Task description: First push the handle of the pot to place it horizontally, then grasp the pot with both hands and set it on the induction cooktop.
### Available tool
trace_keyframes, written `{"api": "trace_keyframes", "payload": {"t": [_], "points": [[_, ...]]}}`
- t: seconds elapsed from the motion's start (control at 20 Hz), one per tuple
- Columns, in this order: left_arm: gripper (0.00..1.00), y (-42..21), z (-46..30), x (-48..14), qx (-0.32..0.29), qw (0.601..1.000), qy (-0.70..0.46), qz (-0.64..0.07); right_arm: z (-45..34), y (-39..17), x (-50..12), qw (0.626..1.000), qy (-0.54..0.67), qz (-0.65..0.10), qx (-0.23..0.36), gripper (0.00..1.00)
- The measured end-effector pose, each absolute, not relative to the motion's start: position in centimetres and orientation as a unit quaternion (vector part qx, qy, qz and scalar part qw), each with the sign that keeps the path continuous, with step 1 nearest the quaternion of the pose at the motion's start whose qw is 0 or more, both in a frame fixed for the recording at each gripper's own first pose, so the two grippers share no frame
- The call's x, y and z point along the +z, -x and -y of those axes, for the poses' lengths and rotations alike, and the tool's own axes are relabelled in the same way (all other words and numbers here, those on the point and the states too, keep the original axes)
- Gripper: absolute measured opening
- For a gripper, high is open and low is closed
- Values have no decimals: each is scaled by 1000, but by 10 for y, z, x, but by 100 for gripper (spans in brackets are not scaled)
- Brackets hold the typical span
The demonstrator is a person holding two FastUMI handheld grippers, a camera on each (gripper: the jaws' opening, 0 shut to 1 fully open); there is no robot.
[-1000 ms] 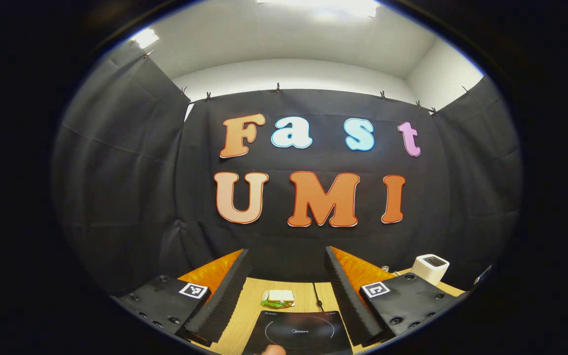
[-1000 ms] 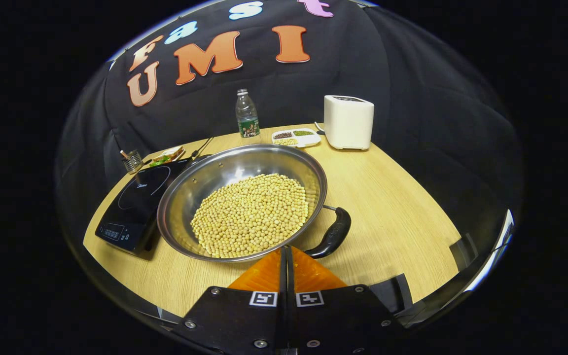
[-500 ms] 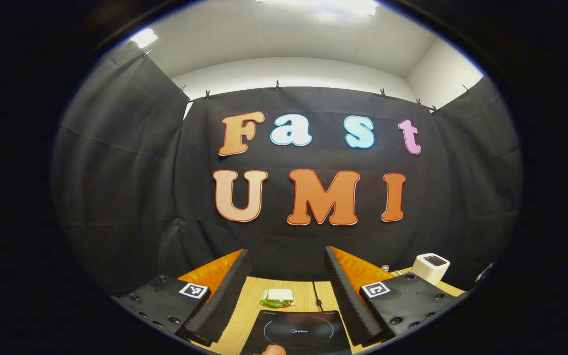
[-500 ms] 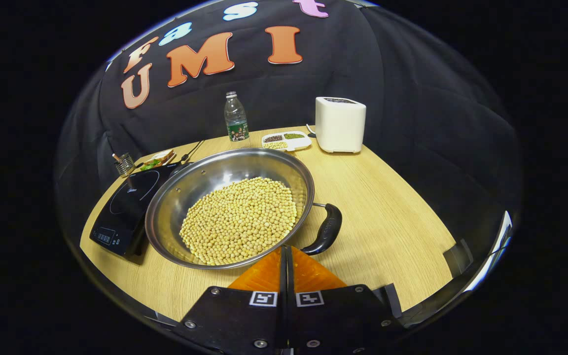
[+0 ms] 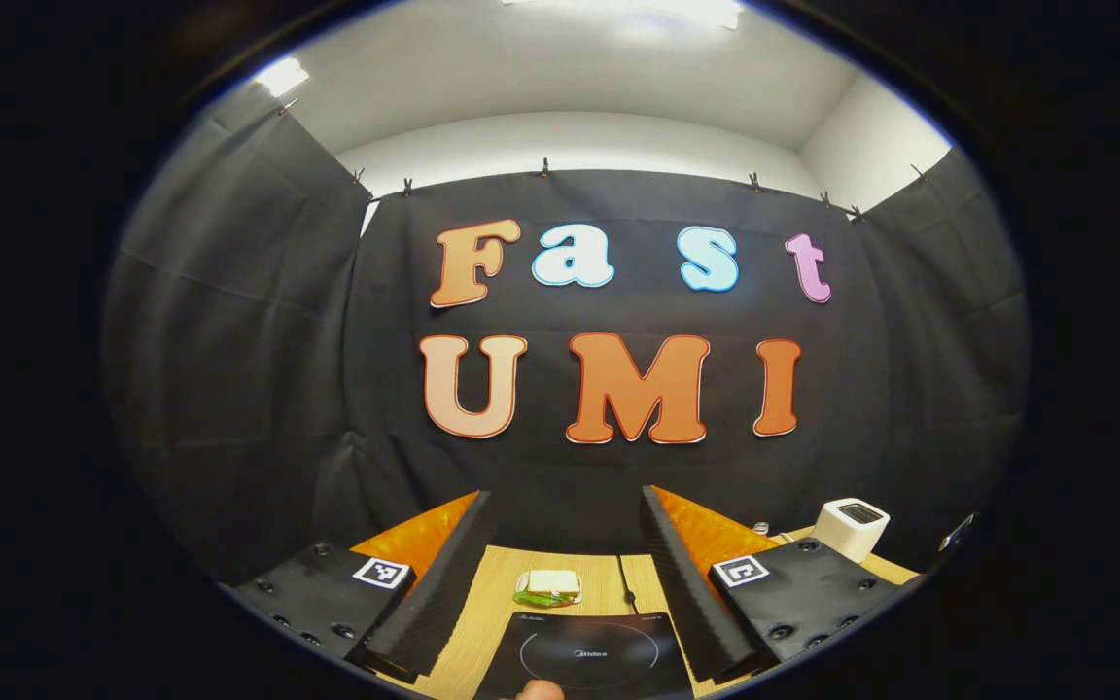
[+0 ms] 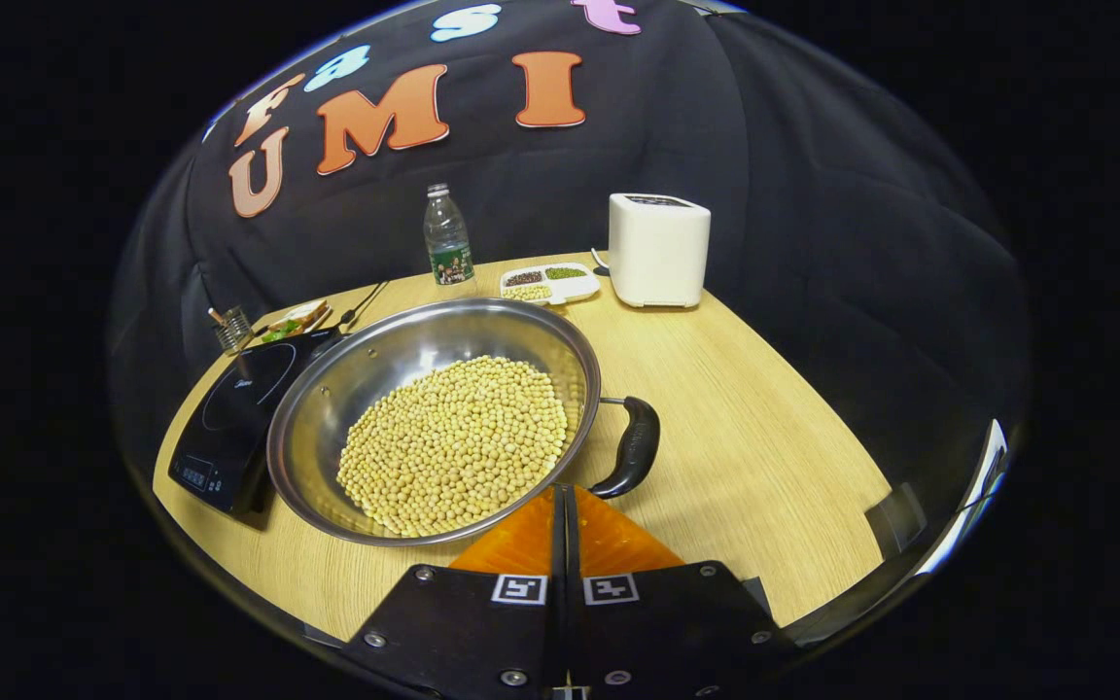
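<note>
Stainless steel pot [image 6: 434,418] full of soybeans [image 6: 453,442] sits on the wooden table [image 6: 745,428], overlapping the right edge of the induction cooktop [image 6: 229,408], with its black handle [image 6: 633,445] on the side away from the cooktop. The right gripper [image 6: 560,491] is pinched closed with nothing in it, tips right at the pot's near rim beside that handle. Left gripper [image 5: 565,501] is spread wide open, above the cooktop [image 5: 584,656] with a sandwich [image 5: 548,587] just past it.

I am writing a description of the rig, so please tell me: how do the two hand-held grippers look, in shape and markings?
The left hand-held gripper has two long wedge-shaped fingers with ribbed inner faces, on black blocks with screws, each block bearing a square black-and-white marker. The right hand-held gripper has the same black screwed blocks, with two such markers side by side. No cable or sleeve is visible.
</note>
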State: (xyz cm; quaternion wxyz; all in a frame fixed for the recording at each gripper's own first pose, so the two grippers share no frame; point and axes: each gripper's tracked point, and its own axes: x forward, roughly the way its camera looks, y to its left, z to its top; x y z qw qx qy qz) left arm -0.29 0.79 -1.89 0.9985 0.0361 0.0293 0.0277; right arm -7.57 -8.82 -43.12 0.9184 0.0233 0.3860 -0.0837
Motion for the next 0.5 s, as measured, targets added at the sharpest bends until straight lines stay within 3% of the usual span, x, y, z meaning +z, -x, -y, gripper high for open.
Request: {"api": "trace_keyframes", "payload": {"t": [0.5], "points": [[99, 3, -7, -17, 27, 999, -37, -26, 98, 68, -430, 917, -24, -386, -94, 0]]}}
